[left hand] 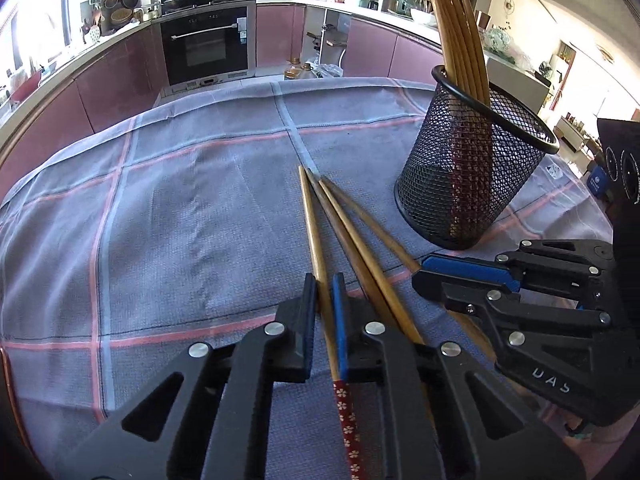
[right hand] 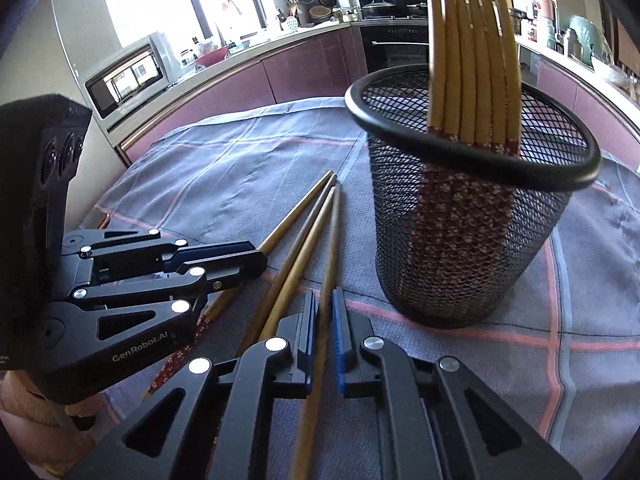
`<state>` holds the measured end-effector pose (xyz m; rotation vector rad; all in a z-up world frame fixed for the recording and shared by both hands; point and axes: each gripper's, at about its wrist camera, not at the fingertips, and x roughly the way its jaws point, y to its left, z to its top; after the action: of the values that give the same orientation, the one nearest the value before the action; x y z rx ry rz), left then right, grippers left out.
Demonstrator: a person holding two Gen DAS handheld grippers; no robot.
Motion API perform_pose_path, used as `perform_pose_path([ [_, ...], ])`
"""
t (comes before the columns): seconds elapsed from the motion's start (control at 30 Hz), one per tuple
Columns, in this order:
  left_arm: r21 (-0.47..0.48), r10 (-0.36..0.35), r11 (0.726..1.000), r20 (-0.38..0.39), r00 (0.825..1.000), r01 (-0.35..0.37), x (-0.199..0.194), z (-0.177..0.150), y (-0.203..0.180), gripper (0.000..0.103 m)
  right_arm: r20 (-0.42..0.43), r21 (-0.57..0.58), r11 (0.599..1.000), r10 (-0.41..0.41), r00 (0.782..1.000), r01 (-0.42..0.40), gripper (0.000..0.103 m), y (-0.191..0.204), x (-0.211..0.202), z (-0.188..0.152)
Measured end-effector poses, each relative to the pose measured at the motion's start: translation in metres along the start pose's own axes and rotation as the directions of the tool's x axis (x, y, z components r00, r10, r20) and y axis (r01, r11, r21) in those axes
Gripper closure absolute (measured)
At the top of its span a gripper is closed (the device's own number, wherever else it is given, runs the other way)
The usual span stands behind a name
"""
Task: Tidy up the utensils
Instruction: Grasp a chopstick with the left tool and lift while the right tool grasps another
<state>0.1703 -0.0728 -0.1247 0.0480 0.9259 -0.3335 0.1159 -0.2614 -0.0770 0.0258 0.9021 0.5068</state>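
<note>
Several bamboo chopsticks with red flowered ends lie side by side on the checked cloth. My left gripper is shut on the leftmost chopstick, low at the cloth. My right gripper is shut on the rightmost chopstick; it also shows in the left wrist view. Two loose chopsticks lie between them. A black mesh holder stands upright at the right, with several chopsticks in it. In the right wrist view the holder is just right of my right gripper.
The cloth covers a table in a kitchen. Pink cabinets, an oven and cluttered counters lie behind. A microwave stands to the left in the right wrist view.
</note>
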Motion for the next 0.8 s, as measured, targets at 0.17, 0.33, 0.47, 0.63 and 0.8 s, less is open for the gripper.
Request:
perform_pose_path([
  [0.17, -0.012, -0.013, 1.000, 0.019, 1.000, 0.014, -0.010, -0.006, 0.001, 0.095, 0.029, 0.006, 1.000, 0.019, 0.999, -0.019, 0.097, -0.001, -0.010, -0.001],
  [0.33, 0.011, -0.038, 0.999, 0.018, 0.999, 0.038, -0.022, -0.015, -0.002, 0.095, 0.022, -0.028, 0.998, 0.048, 0.999, -0.047, 0.097, 0.004, -0.012, -0.001],
  [0.47, 0.034, -0.059, 0.998, -0.015, 0.998, 0.060, -0.019, -0.022, -0.006, 0.095, -0.014, -0.050, 0.998, 0.046, 0.999, -0.046, 0.097, 0.008, -0.004, -0.002],
  [0.63, 0.034, -0.066, 0.997, -0.031, 0.997, 0.067, -0.012, -0.023, -0.005, 0.092, -0.028, -0.054, 0.998, 0.024, 0.999, -0.025, 0.095, 0.009, 0.002, -0.001],
  [0.8, 0.048, -0.083, 0.995, -0.038, 0.996, 0.085, -0.005, -0.016, -0.008, 0.085, -0.032, -0.063, 0.998, 0.020, 0.999, -0.022, 0.095, 0.009, 0.008, 0.003],
])
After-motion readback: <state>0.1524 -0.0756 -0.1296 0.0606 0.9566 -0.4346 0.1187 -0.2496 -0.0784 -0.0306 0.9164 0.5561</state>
